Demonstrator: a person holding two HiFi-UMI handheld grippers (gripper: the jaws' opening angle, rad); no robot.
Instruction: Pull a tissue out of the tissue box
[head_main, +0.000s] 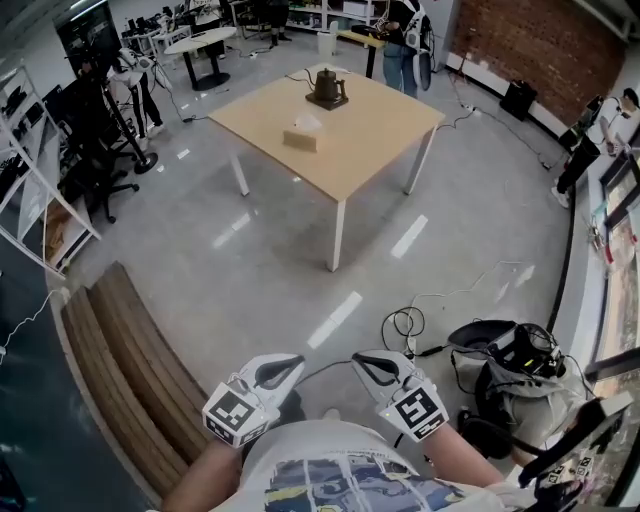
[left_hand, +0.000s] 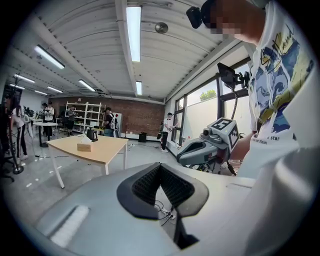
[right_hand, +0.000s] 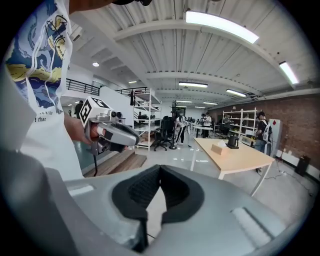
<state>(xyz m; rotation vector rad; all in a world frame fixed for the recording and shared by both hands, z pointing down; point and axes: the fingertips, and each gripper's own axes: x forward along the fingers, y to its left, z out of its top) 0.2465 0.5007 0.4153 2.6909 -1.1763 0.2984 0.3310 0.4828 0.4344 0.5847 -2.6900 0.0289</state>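
The tan tissue box (head_main: 303, 135), with a white tissue sticking up from its top, stands on a light wooden table (head_main: 370, 140) far ahead of me. It shows small in the left gripper view, tissue box (left_hand: 84, 146), and in the right gripper view, tissue box (right_hand: 218, 148). My left gripper (head_main: 292, 362) and right gripper (head_main: 360, 360) are held close to my body over the floor, tips turned toward each other. Both are shut with nothing between the jaws, left gripper (left_hand: 160, 167) and right gripper (right_hand: 160, 170). Each gripper view shows the other gripper beside it.
A dark kettle (head_main: 327, 88) stands on the table behind the box. A wooden stepped bench (head_main: 120, 370) lies at my left. Cables (head_main: 405, 325) and a bag with gear (head_main: 510, 365) lie on the floor at my right. People stand at the room's edges.
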